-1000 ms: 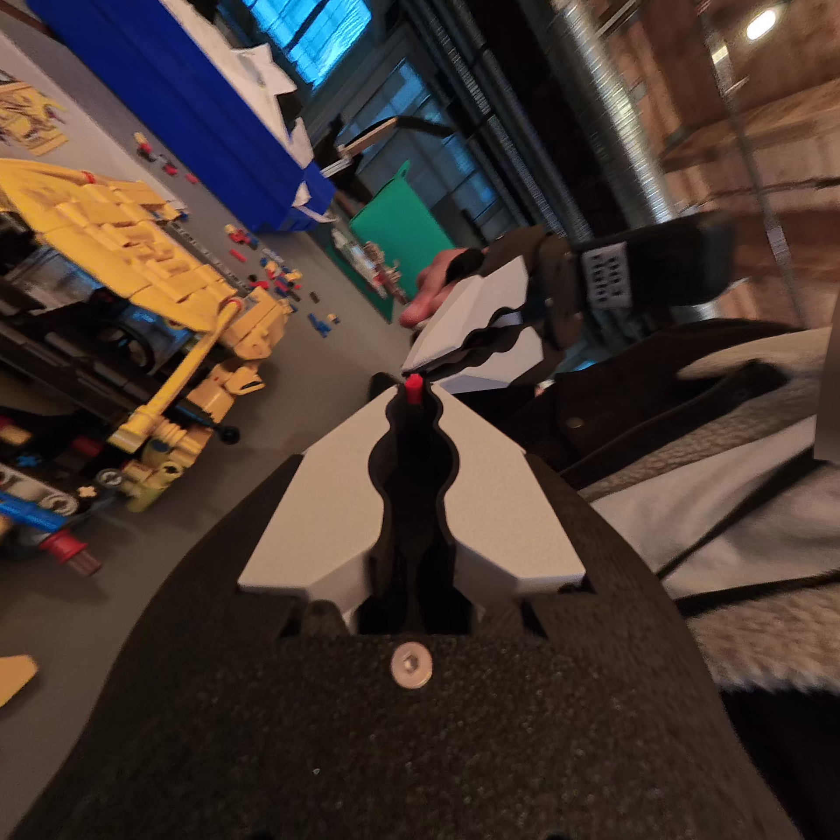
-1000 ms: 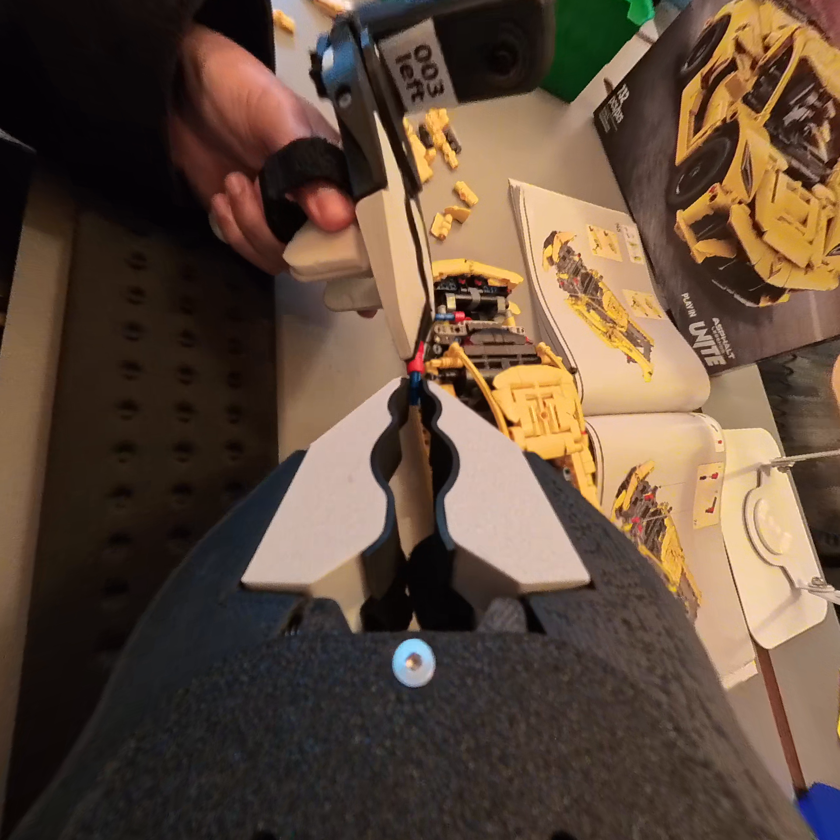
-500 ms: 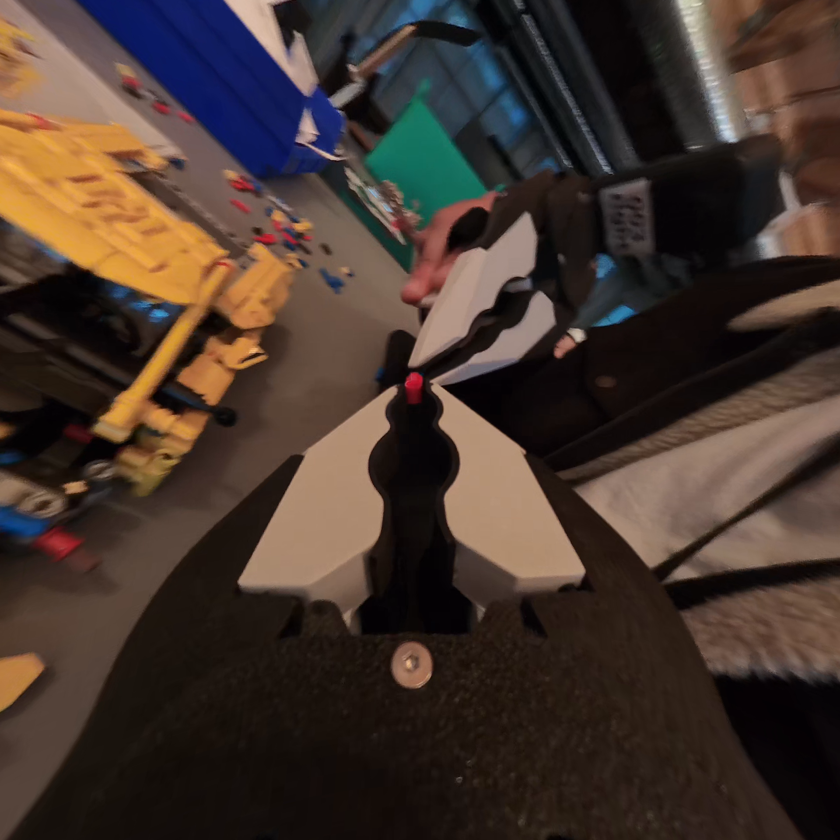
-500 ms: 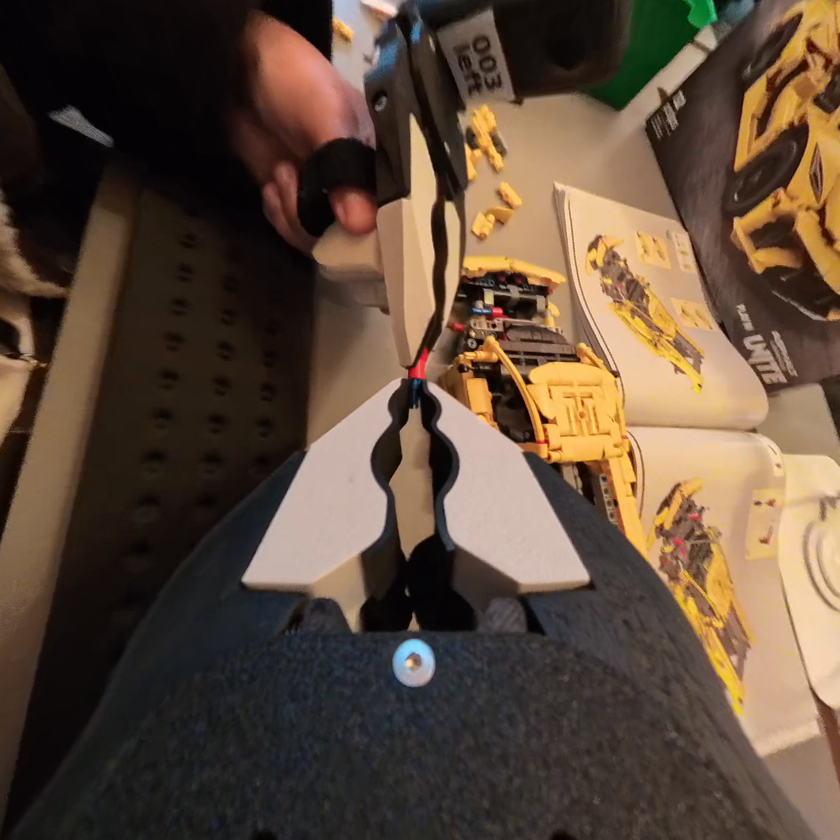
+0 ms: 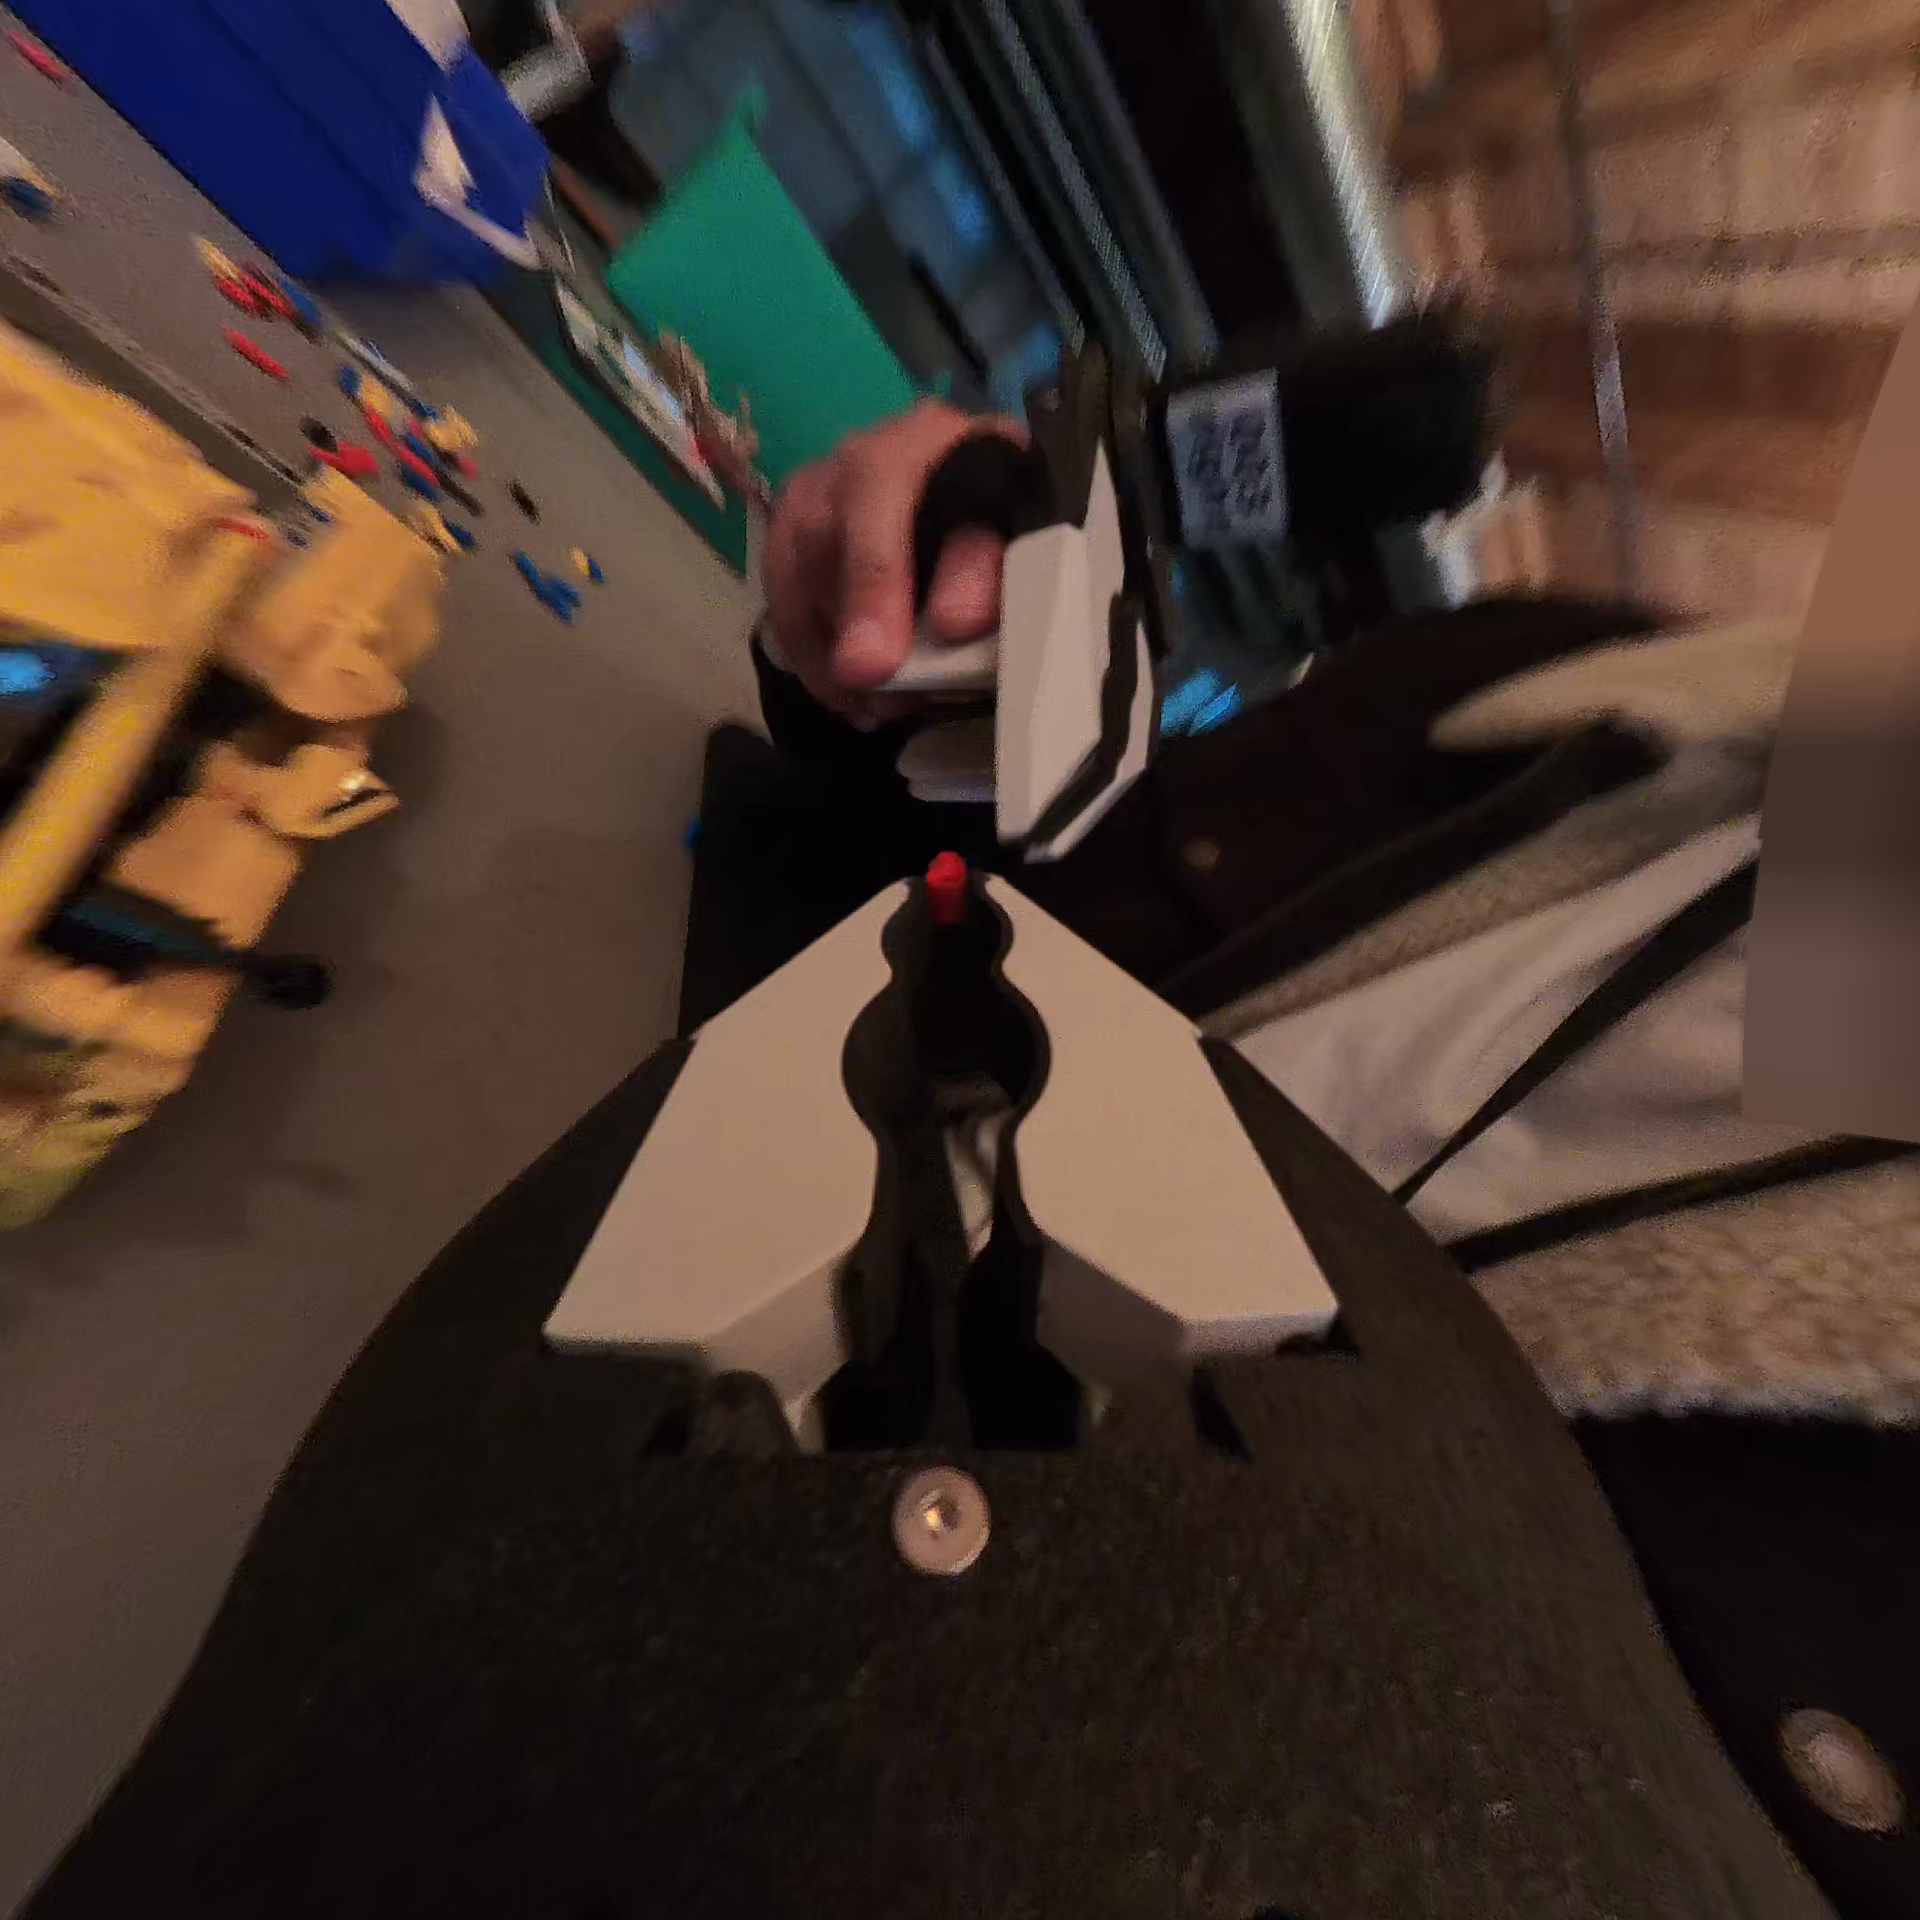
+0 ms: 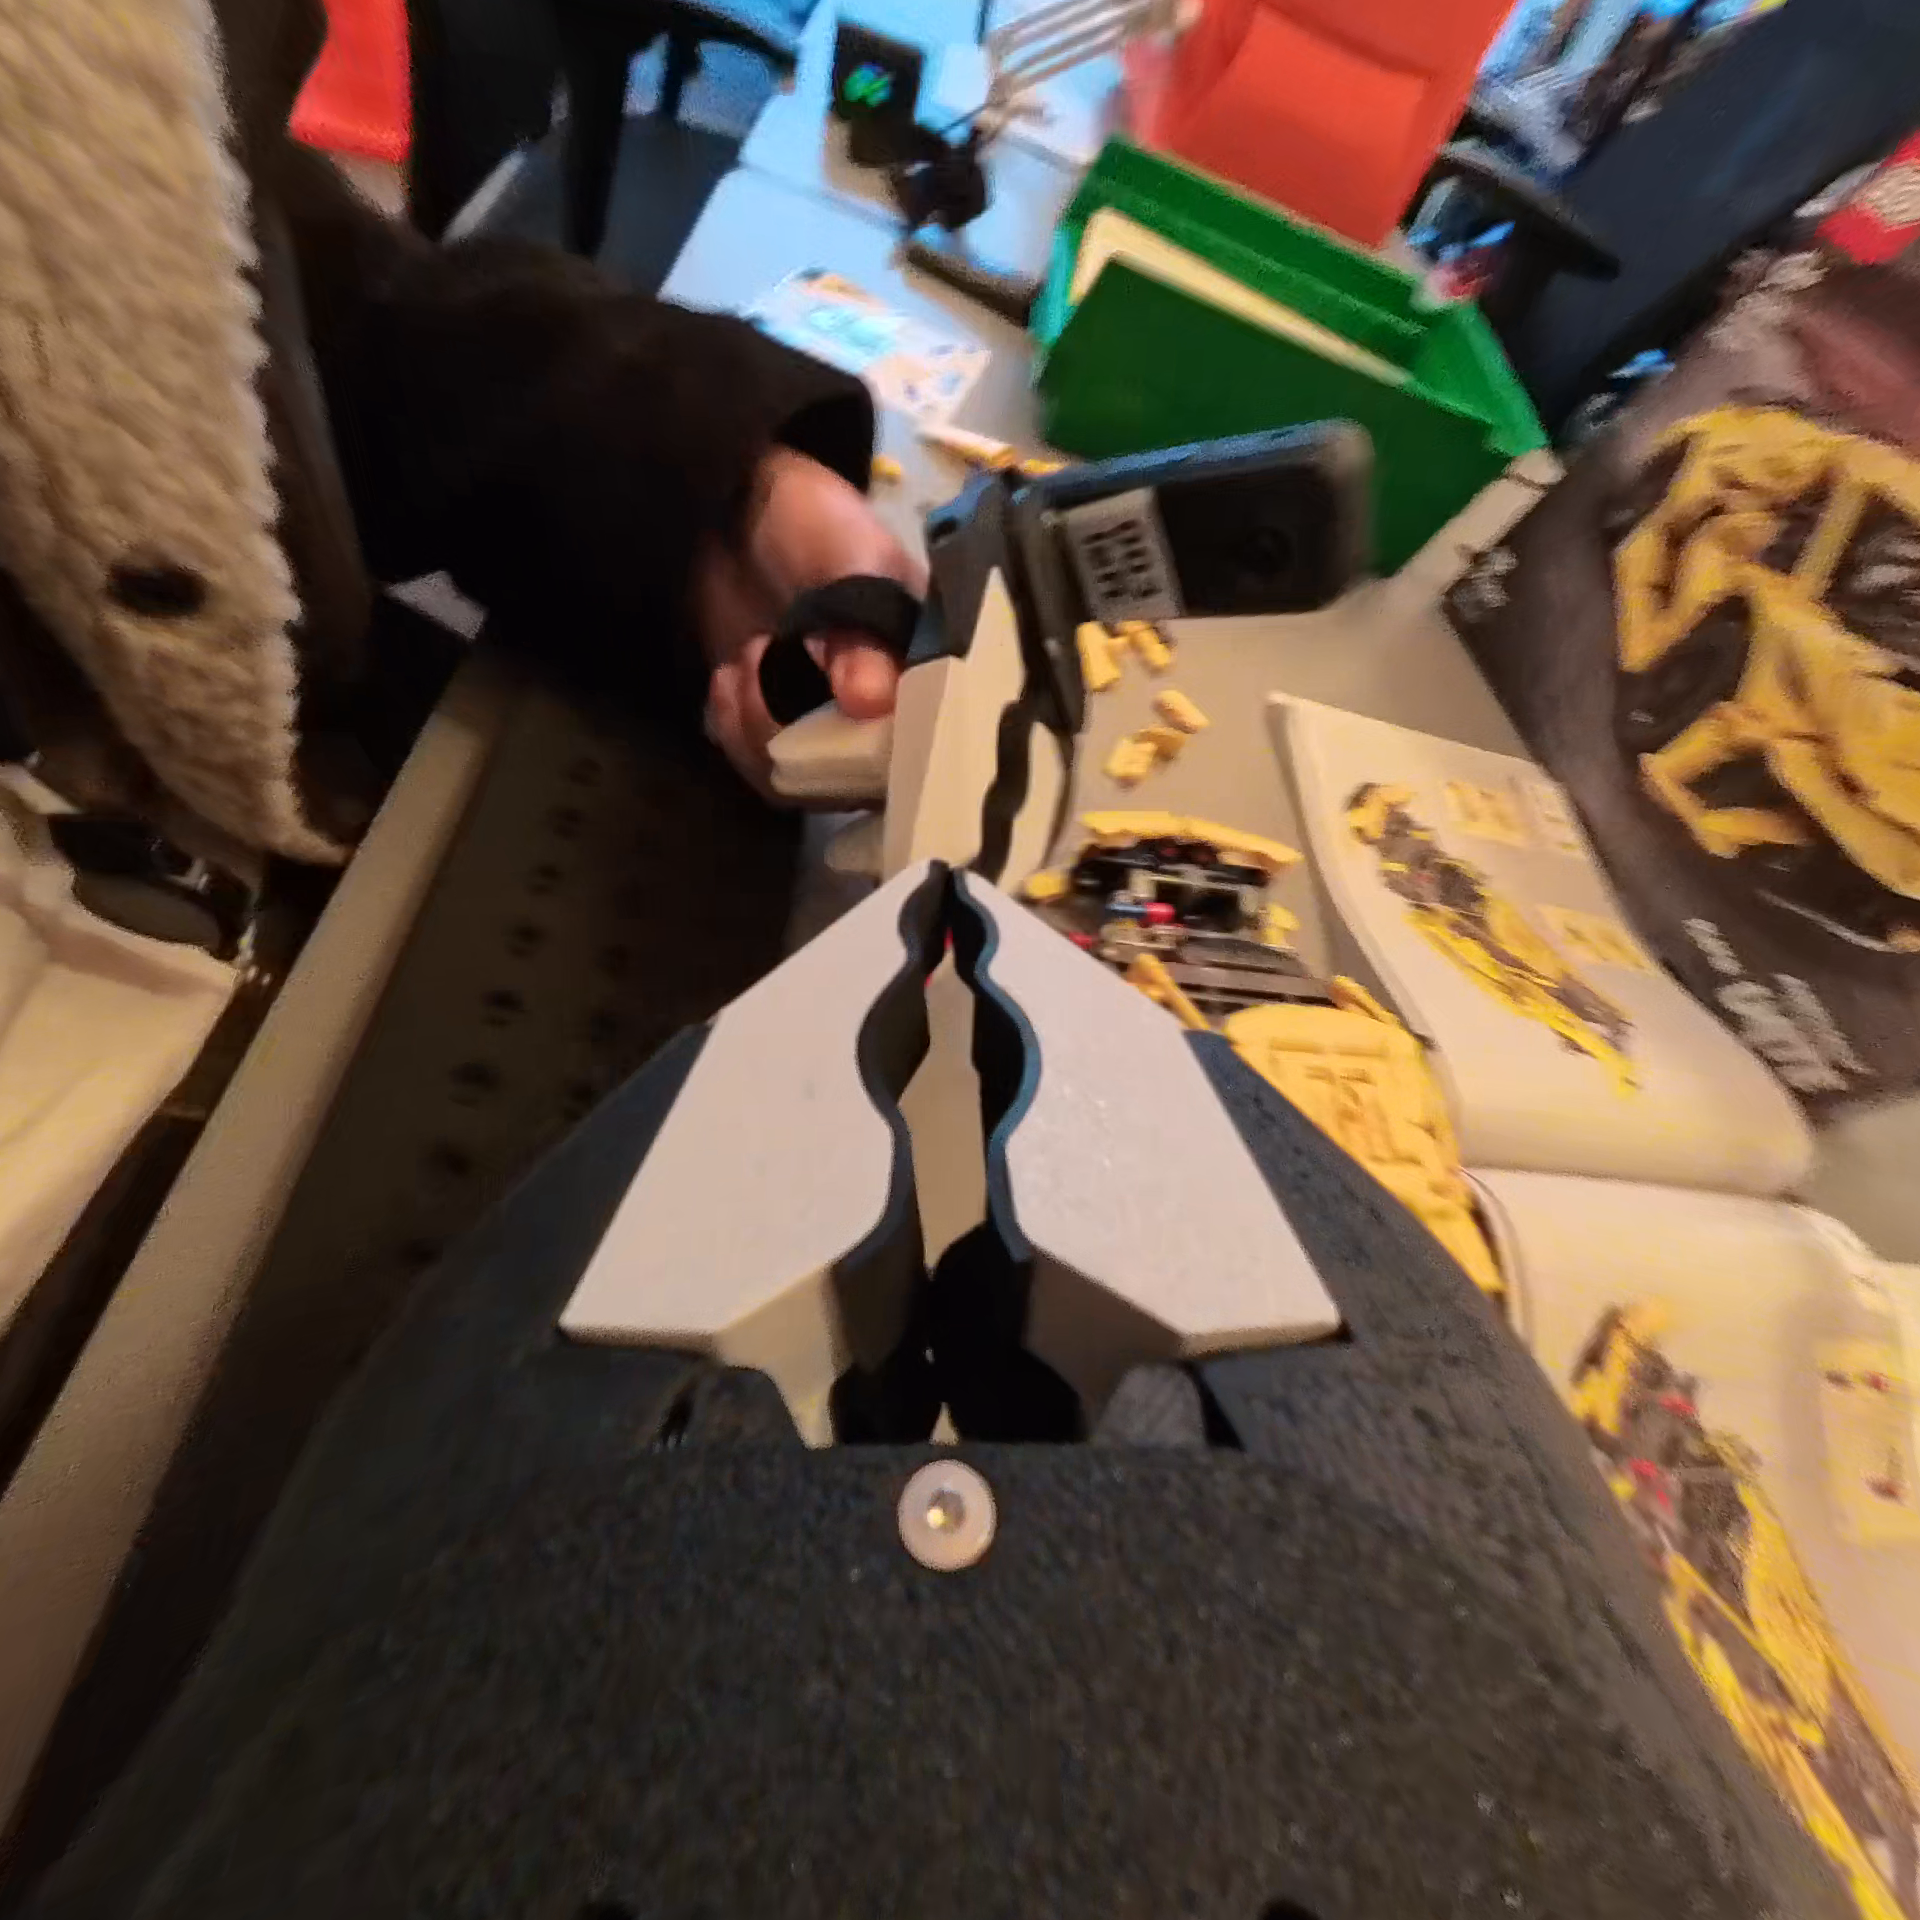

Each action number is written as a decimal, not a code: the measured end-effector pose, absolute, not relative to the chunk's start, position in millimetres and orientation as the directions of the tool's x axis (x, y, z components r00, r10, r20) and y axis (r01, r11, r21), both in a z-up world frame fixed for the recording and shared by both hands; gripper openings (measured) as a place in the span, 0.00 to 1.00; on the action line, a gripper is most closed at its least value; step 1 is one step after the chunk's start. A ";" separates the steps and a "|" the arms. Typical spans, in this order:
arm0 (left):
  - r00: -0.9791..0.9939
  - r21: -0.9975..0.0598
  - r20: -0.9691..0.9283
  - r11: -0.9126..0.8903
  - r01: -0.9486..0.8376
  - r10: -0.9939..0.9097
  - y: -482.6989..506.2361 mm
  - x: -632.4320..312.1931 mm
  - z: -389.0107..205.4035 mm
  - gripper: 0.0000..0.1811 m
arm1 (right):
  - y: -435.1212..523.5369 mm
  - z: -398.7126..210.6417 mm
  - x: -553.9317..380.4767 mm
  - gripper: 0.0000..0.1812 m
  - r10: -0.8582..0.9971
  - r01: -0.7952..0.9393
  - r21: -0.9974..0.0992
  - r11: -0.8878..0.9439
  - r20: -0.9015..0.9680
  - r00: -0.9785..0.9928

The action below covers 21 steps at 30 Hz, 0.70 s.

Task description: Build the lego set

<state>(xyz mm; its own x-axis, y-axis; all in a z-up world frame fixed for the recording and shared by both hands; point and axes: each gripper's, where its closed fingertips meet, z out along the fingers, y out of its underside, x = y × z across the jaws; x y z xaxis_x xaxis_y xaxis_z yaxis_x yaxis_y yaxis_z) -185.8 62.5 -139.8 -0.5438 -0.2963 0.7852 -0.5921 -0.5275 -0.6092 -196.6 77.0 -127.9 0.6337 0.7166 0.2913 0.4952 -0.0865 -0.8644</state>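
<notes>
The right gripper, jaws pressed together, has pulled off the small red plastic peg that the left gripper still pinches, so the two are not joined.

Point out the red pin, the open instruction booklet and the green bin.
red pin (image 5: 945, 885), left wrist view: its tip, poking from the left gripper's shut fingertips.
instruction booklet (image 6: 1496, 935), right wrist view: upper open page.
green bin (image 6: 1247, 395), right wrist view: front wall.
</notes>
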 end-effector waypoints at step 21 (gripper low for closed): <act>-0.330 -0.658 0.753 -0.658 -0.365 -0.569 141.9 -181.3 -151.4 0.04 | 68.6 -253.2 -160.4 0.14 0.573 0.476 -0.643 -0.601 0.068 0.816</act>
<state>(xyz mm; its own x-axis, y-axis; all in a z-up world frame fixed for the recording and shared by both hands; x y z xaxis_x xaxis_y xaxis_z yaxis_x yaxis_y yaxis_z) -181.3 141.9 -151.4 -0.3304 -0.5692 0.7529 -0.3653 -0.6584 -0.6580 -160.4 68.6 -253.2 0.8164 0.5735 0.0681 0.4756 -0.6007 -0.6426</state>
